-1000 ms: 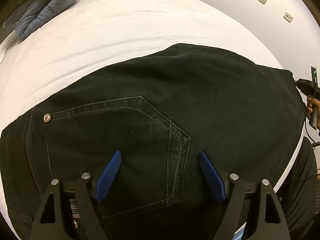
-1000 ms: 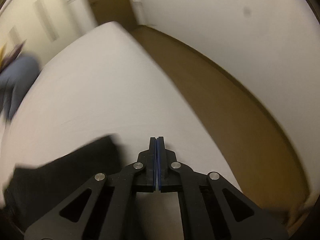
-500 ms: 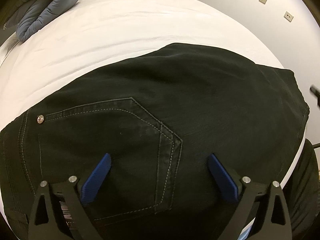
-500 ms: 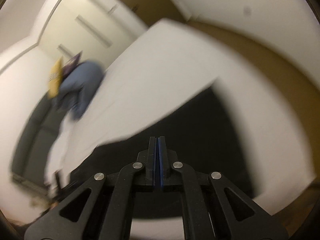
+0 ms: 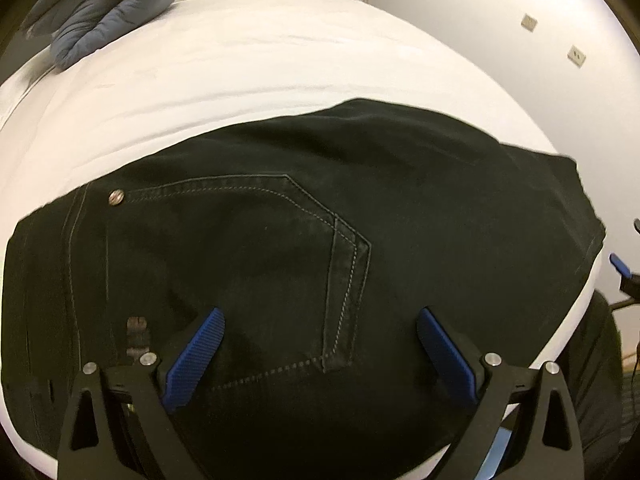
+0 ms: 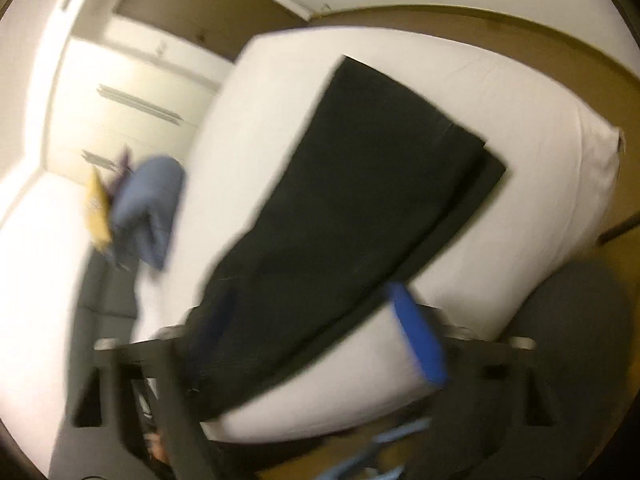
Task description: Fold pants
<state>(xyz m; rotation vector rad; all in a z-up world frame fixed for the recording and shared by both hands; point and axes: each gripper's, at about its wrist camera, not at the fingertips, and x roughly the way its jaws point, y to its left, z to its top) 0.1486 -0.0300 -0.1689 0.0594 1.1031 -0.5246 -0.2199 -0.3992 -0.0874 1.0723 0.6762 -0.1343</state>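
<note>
Black pants [image 5: 320, 248] lie folded flat on a white bed [image 5: 240, 64], back pocket and rivet facing up. My left gripper [image 5: 320, 344] hovers open just above the pocket, holding nothing. In the blurred right wrist view the pants [image 6: 344, 216] stretch as a dark folded strip across the bed [image 6: 520, 120]. My right gripper [image 6: 316, 332] is open above the near end of the pants, empty. The tip of the right gripper [image 5: 620, 266] shows at the right edge of the left wrist view.
A folded blue-grey quilt [image 5: 100, 12] lies at the bed's far left corner; it also shows in the right wrist view [image 6: 148, 208] beside a yellow item [image 6: 96, 212]. Wardrobe doors [image 6: 132, 92] and brown floor [image 6: 480, 16] surround the bed.
My right gripper has swung from facing the floor toward the pants and has opened from shut. My left gripper has opened wider and shifted slightly over the pocket.
</note>
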